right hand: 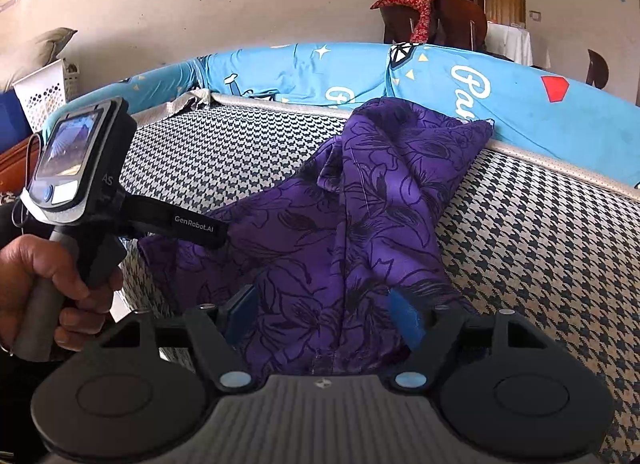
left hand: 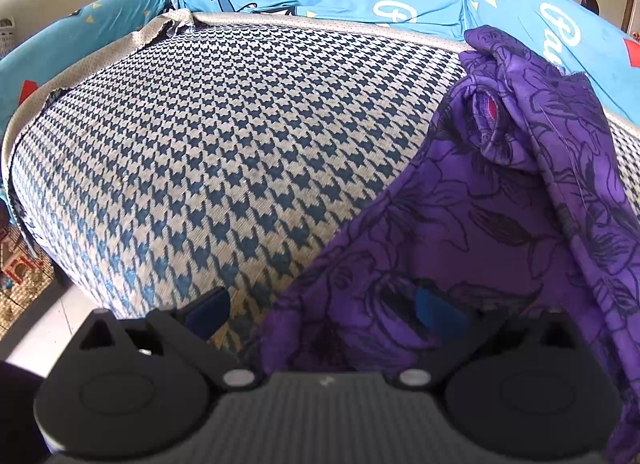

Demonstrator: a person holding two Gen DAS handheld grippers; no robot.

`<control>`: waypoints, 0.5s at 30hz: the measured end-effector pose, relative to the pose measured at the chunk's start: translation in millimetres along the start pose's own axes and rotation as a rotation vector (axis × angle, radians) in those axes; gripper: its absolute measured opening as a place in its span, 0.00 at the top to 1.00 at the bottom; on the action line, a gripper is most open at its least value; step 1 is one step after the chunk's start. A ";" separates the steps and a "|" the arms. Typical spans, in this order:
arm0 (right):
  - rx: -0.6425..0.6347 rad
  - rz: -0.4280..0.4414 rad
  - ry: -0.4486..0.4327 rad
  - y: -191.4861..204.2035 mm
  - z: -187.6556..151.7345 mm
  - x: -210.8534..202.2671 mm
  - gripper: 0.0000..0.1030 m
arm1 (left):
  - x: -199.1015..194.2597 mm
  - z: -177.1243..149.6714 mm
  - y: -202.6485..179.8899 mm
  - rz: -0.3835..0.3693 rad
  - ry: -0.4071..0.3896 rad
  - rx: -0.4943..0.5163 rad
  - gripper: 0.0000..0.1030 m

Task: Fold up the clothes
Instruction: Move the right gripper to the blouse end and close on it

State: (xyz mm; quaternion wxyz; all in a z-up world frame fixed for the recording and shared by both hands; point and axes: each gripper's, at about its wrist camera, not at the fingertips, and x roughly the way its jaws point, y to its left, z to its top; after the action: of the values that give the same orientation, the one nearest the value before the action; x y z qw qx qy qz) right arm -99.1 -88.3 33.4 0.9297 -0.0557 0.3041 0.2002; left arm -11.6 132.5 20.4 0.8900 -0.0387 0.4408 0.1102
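I hold a two-finger gripper in each hand, both reaching over a mattress [left hand: 208,152] covered in a blue and cream houndstooth weave. A purple garment [right hand: 360,216] printed with dark outlined flowers lies crumpled on it, heaped toward the far edge and trailing back to the near side, where it spills over the front. My right gripper [right hand: 322,314] has its jaws spread wide, with the near hem of the purple cloth lying loosely between the two blue fingertips [right hand: 406,318]; nothing is pinched. My left gripper [left hand: 320,314] is also released, jaws well apart: its left fingertip sits over bare houndstooth, while its right one lies against or partly under the purple fabric, which fills the right side of that view. In the right wrist view, my left hand [right hand: 44,284] grips the grey handle of that left gripper at the near left, its small camera screen [right hand: 66,156] facing back. Along the far side of the mattress runs a bright blue padded cover [right hand: 440,80] with white lettering and stars. Beyond it stand a cream wall, a white perforated basket [right hand: 44,98] at the far left, and a dark wooden chair [right hand: 456,20] draped with red cloth.
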 end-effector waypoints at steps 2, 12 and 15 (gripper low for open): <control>-0.028 -0.002 0.010 4.2 -2.6 1.9 0.34 | -2.6 -3.1 -0.3 0.011 -0.002 0.008 0.00; -0.105 -0.099 0.124 11.4 -19.0 30.7 0.56 | -5.6 -8.7 1.0 0.028 -0.028 0.035 0.00; -0.084 -0.107 0.122 8.2 -18.8 30.8 0.63 | -7.3 -9.2 1.7 0.017 -0.034 0.023 0.00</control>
State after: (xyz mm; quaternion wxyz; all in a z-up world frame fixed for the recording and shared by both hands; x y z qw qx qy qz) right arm -90.0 -74.6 0.2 0.9157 -0.1230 0.3480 0.1593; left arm -23.4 131.5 20.6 0.8968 -0.0227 0.4270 0.1133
